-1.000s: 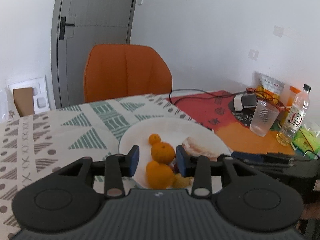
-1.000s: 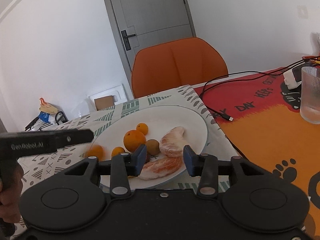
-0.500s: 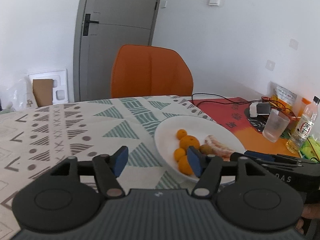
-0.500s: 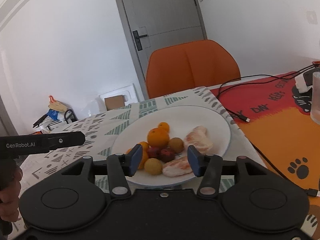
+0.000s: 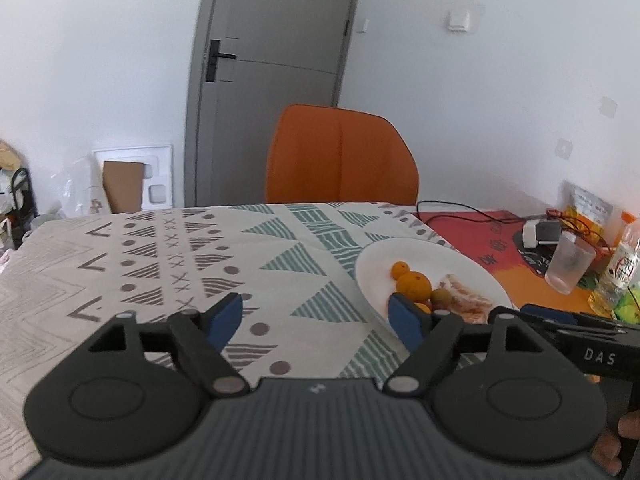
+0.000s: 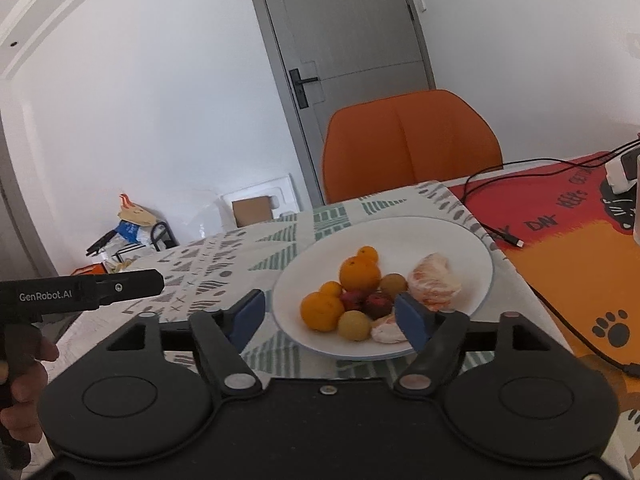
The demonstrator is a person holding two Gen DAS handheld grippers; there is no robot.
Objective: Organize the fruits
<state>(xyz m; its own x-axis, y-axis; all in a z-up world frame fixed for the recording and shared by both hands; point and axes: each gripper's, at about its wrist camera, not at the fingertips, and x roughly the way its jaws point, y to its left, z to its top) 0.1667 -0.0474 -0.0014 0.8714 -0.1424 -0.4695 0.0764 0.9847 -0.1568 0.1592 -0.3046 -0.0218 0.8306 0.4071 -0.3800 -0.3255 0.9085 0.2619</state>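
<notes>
Risk first: fruits (image 6: pixel 352 298) heaped loosely at the near left of the white plate (image 6: pixel 476 248), round oranges leaning on small dark and yellow-brown pieces, peeled segments (image 6: pixel 434 282) to the right. Likely to roll off the rim onto the patterned tablecloth (image 5: pixel 168 264) if nudged from the side by a careless reach. Soft peeled pieces likely to bruise or tear under a hard squeeze. Black cable (image 6: pixel 500 236) lying just right of the plate, easy to snag.

Left gripper (image 5: pixel 316 316) released, jaws just opened wide, nothing between them, over bare cloth to the left of the plate. Right gripper (image 6: pixel 330 316) likewise released, jaws just opened, hovering short of the plate's near edge with no pad on any fruit.

Compared with a second ago: both drawn back from the plate, then narrow-jawed close over the fruit, now clear of it; left swung off to the left.
</notes>
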